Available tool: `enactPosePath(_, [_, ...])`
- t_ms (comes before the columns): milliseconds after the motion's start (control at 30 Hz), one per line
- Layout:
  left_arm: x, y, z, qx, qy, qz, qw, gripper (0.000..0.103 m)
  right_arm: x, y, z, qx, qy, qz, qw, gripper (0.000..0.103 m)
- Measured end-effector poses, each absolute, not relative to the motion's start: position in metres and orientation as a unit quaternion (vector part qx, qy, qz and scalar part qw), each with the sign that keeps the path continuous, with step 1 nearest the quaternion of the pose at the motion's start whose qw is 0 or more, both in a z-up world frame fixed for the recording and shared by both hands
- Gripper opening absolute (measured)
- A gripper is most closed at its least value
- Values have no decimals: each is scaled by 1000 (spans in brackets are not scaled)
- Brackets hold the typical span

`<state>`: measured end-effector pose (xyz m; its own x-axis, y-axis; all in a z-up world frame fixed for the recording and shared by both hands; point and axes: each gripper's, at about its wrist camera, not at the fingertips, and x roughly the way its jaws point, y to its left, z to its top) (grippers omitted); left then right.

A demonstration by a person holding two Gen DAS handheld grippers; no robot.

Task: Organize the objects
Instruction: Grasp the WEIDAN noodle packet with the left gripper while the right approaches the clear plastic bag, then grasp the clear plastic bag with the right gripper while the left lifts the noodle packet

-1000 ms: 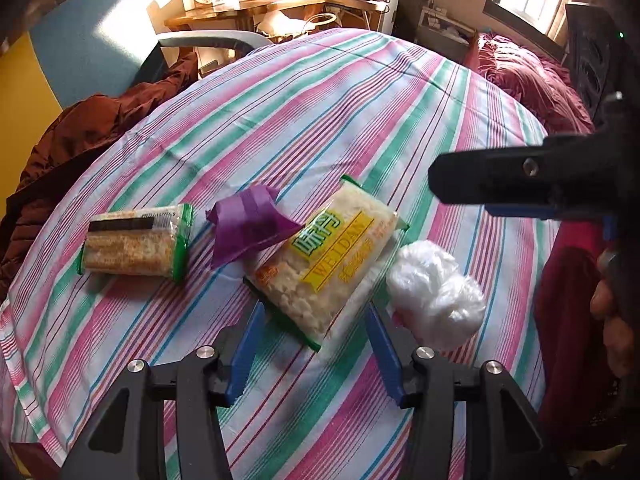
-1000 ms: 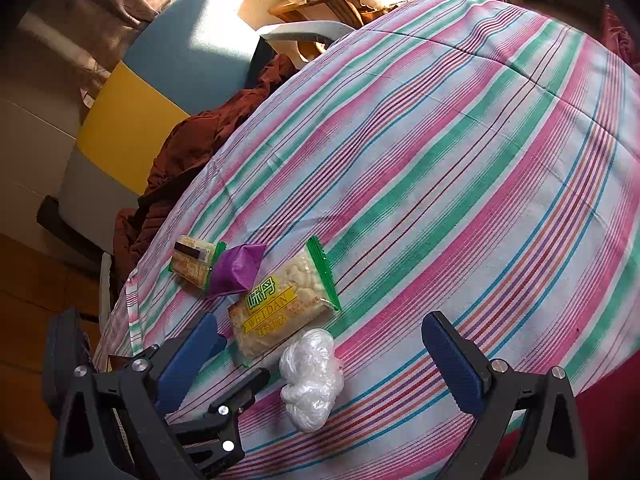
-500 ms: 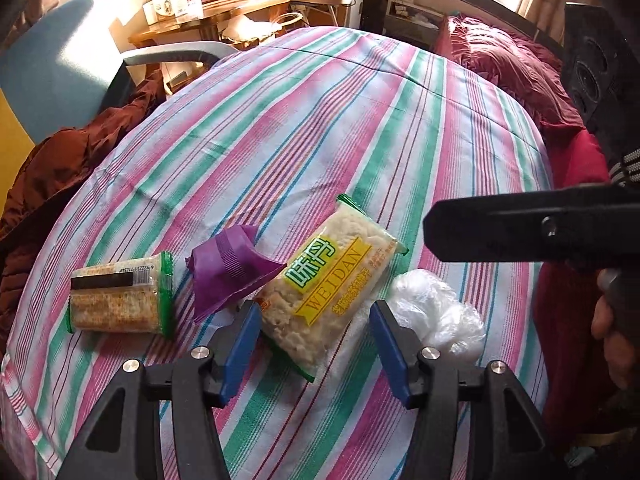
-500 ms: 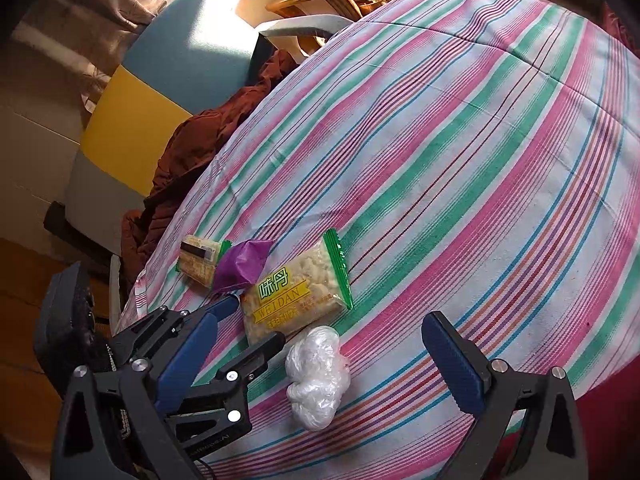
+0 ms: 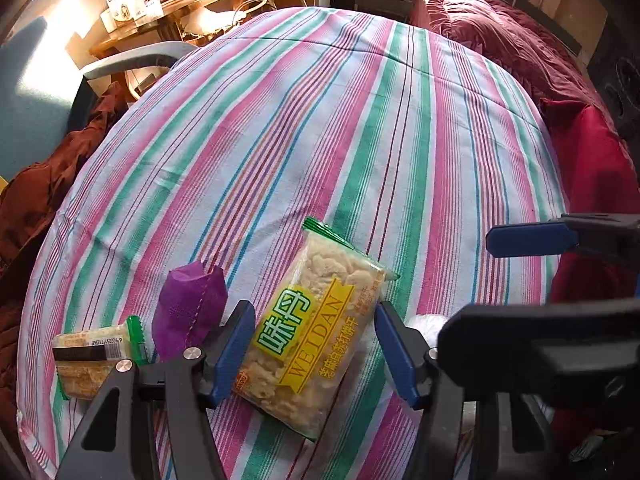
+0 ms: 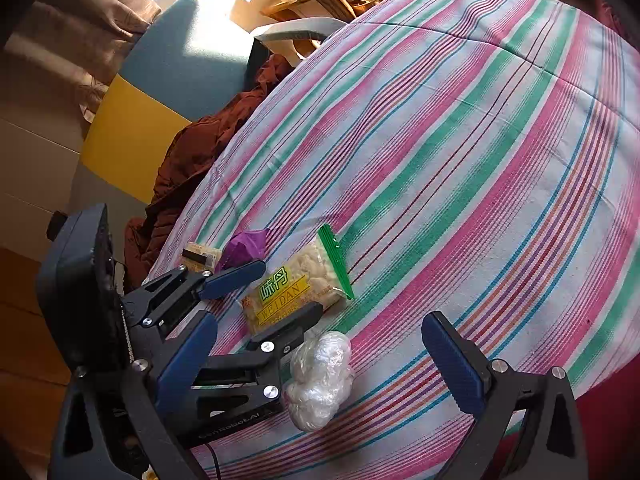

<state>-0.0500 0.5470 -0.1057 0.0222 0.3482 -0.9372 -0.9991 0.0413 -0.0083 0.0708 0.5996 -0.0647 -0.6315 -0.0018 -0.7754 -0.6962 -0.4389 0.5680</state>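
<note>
Left wrist view: left gripper [image 5: 316, 344] fingers opening, straddling snack packet [image 5: 316, 332] on striped bed [image 5: 340, 120], not pressing it. Right gripper [image 6: 320, 356] fingers wide, empty, above white bag [image 6: 320, 376].

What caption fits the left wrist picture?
Left gripper, jaws opening, straddles the cracker packet on the striped cloth.

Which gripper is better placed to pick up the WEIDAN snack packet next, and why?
Left. The left gripper straddles the WEIDAN packet, jaws opening around it. The right gripper hangs open nearer the white plastic bundle.
</note>
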Motion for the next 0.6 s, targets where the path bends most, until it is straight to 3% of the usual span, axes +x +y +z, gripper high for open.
enactPosePath(133, [-52, 535, -111, -415, 393, 574, 586, 47, 73, 602, -64, -356, 487, 765, 227, 103])
enactPosePath(467, [-54, 459, -111, -453, 337, 657, 500, 46, 68, 601, -61, -368, 476, 769, 215, 103])
enactPosePath(600, [-66, 414, -111, -484, 273, 698, 452, 46, 55, 589, -67, -405, 460, 768, 184, 103])
